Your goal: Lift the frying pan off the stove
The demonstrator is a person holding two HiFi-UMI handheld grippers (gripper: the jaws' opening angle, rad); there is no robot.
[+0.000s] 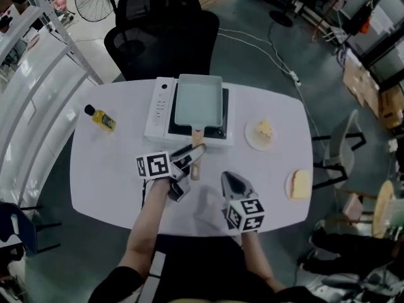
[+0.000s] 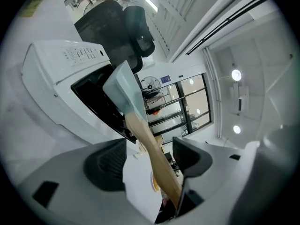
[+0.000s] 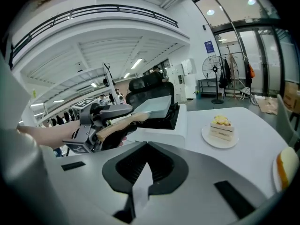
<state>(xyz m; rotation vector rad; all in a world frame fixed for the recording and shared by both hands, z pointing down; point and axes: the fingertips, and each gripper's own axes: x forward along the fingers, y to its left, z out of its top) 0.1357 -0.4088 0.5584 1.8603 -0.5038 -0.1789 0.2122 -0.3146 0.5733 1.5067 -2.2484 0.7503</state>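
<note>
Right claw (image 1: 235, 182) shut, empty, above counter (image 1: 107, 169). Left claw (image 1: 188, 155) open, straddling frying pan (image 1: 199, 103) handle (image 1: 196, 169); pan on stove (image 1: 158, 106). Grasp step; next probably clamp, lift level.

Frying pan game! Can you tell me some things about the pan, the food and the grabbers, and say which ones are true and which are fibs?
1. The frying pan sits on the stove. True.
2. The right gripper holds the pan's handle. False: its jaws are together on nothing. The handle runs between the open jaws of the left gripper.
3. A yellow bottle lies on the table, left of the stove. True.
4. The cake is inside the pan. False: it is on a small plate to the right of the stove.
5. The pan's handle is wooden. True.
</note>
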